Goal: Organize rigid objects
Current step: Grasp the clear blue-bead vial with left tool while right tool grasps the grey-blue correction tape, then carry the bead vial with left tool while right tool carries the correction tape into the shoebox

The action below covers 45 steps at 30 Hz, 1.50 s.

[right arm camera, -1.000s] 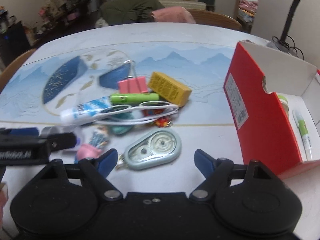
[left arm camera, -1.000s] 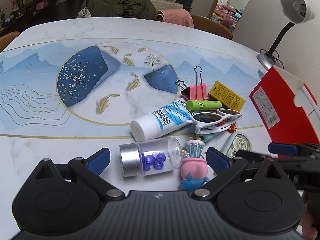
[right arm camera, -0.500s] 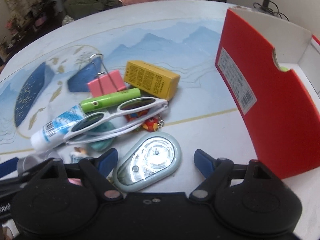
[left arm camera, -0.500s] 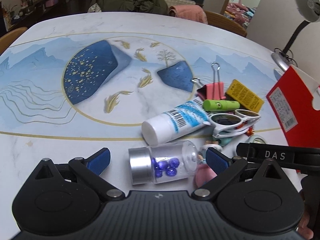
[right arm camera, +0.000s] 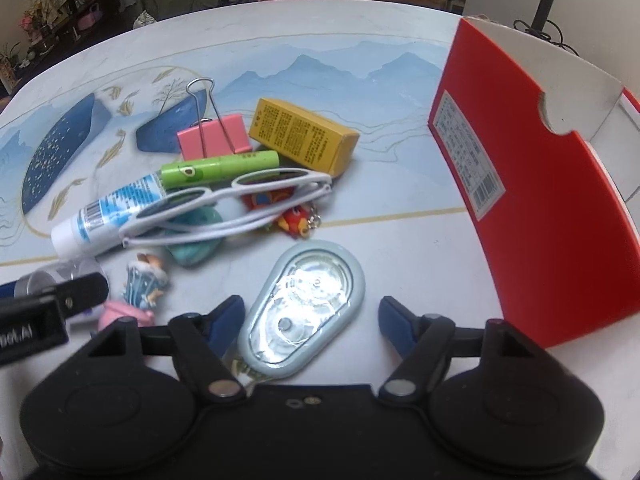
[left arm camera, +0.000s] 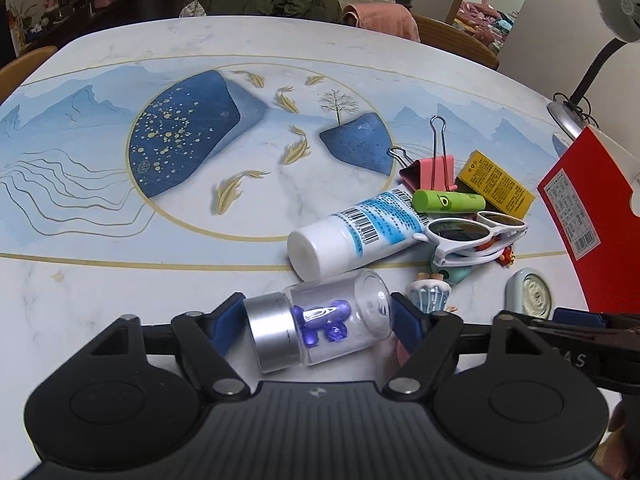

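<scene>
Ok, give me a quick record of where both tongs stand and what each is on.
left tongs: closing, pads at both ends of the clear bottle lying on its side
bottle contents: purple beads, silver cap
right tongs: closing around the pale blue tape dispenser, a gap on the right pad's side
table: dispenser flat on it
red box: open, right of the dispenser

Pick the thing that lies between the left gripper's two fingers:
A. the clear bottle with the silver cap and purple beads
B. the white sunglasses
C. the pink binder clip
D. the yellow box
A: in the left wrist view the clear bottle lies on its side between the closing jaws of the left gripper, silver cap by one finger and its clear end by the other.
</scene>
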Tool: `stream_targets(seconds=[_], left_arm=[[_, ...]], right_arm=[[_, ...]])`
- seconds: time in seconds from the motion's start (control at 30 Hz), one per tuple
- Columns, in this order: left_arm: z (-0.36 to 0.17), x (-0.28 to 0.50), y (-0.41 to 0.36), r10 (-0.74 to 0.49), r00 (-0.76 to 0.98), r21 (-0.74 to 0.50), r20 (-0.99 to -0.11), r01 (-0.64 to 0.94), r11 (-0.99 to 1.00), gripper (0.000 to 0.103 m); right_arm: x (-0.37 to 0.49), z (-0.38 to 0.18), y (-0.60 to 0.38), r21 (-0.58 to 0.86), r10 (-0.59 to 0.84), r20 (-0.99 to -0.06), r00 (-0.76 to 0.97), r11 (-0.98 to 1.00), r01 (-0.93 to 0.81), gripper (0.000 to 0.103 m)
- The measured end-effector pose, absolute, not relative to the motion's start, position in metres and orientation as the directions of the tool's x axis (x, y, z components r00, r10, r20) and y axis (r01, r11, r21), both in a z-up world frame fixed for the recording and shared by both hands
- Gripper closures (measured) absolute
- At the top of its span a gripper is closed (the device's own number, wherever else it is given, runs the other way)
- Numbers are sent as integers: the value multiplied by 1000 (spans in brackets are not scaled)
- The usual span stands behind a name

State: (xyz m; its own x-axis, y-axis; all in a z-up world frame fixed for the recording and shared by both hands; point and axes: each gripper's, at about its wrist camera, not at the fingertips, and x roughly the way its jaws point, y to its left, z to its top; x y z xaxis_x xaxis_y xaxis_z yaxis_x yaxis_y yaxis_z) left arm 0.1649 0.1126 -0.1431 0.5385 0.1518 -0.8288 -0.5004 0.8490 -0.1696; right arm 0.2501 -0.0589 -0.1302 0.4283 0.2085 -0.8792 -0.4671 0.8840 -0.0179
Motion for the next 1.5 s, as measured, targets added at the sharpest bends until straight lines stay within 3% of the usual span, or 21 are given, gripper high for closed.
stream_targets(seconds=[0.1, 0.33, 0.93, 1.5], left_arm=[[-143, 163, 113, 150, 539, -176, -829, -506, 845, 26], [-140, 159, 108, 155, 544, -166, -825, -495, 853, 27], [-85, 153, 76, 113, 607, -211, -786, -435, 875, 27], [-23, 222, -12, 31, 674, -196, -738, -258, 946, 27]], right_arm=[[247, -128, -66, -18, 208, -874, 439, 889, -458, 50], [246, -124, -79, 17, 236, -871, 430, 891, -454, 59], [235, -67, -117, 111, 373, -820, 433, 848, -519, 60], [268, -5, -187, 148, 426, -745, 514, 856, -496, 60]])
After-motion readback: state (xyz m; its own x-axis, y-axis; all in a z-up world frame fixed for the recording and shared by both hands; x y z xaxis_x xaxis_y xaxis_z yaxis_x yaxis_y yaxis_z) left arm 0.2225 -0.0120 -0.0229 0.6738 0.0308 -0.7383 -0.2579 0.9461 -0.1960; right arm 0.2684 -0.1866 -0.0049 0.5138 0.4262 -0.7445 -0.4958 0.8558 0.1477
